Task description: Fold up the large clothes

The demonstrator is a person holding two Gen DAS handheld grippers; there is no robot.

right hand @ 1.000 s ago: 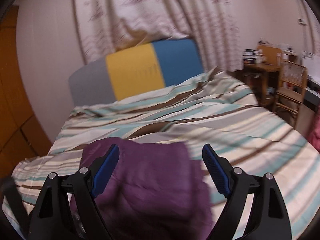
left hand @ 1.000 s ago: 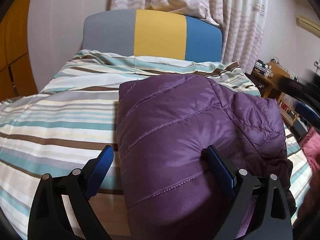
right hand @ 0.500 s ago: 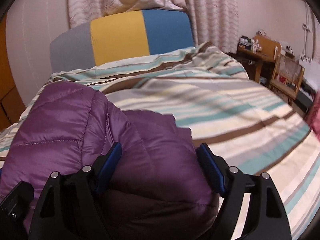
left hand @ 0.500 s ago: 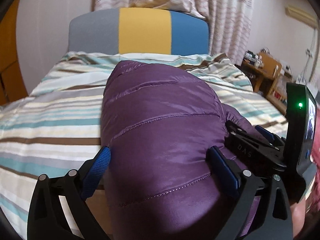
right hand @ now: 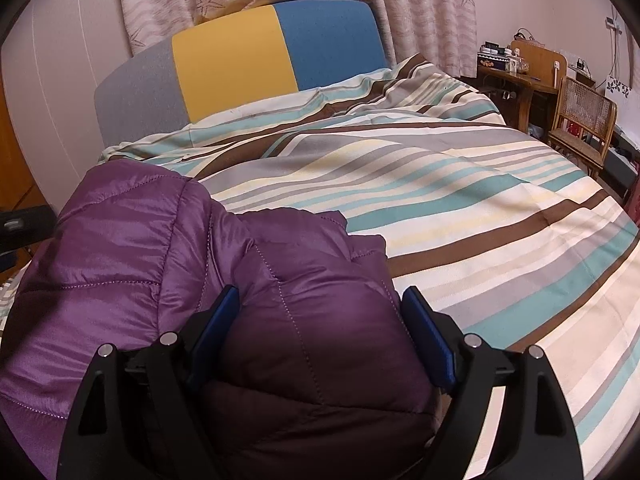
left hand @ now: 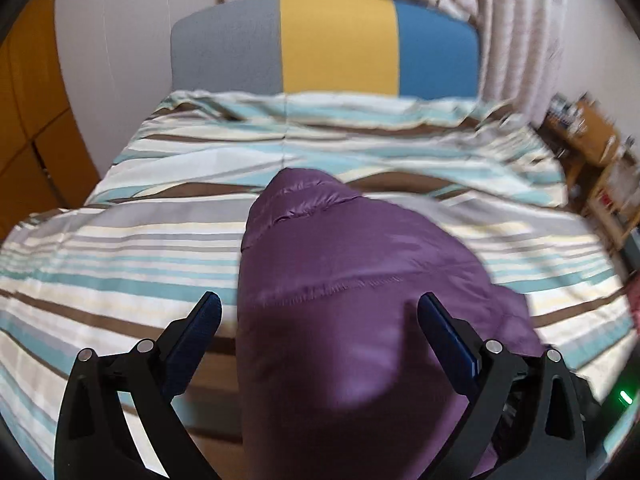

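While purple jacket (left hand: 360, 320) bunches on striped bed (right hand: 480, 208) | L gripper (left hand: 320, 312) jaws apart | R gripper (right hand: 320, 308) jaws apart, straddling jacket

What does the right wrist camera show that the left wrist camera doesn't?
Only the right wrist view shows the wicker chair beside the wooden desk, both sharp, and the jacket's darker folded layer. Only the left wrist view shows a green indicator light at lower right. Both show the purple jacket on the striped duvet, the tricolour headboard, and open jaws.
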